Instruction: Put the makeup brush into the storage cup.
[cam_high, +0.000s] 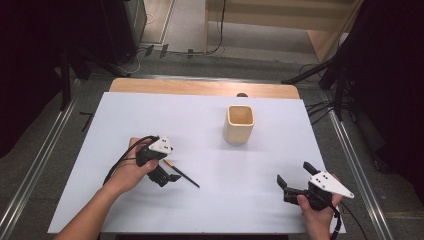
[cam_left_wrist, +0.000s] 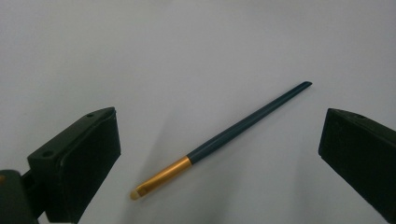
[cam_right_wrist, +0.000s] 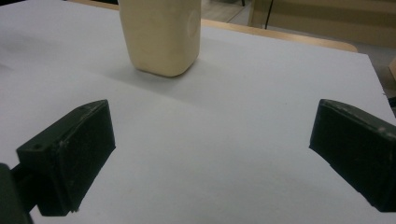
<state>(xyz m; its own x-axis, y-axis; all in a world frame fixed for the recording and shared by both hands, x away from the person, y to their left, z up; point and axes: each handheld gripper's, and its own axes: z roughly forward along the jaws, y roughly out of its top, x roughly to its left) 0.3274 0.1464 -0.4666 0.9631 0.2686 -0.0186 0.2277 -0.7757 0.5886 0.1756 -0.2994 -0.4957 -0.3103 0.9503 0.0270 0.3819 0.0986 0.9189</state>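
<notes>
Left gripper view: dark, gold-ferruled brush (cam_left_wrist: 219, 140).

The brush (cam_left_wrist: 223, 138) was a skinny thing with a dark teal handle, a gold ferrule and a tiny pale tip. It lay flat on the white table (cam_high: 210, 150), slanted, down near the left front, well apart from the cup (cam_high: 239, 124).

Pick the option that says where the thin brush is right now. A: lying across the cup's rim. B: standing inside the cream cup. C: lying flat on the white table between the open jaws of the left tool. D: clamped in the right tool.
C: the left gripper view shows the brush lying flat on the table, with the left tool open and its jaws standing clear on either side.
</notes>
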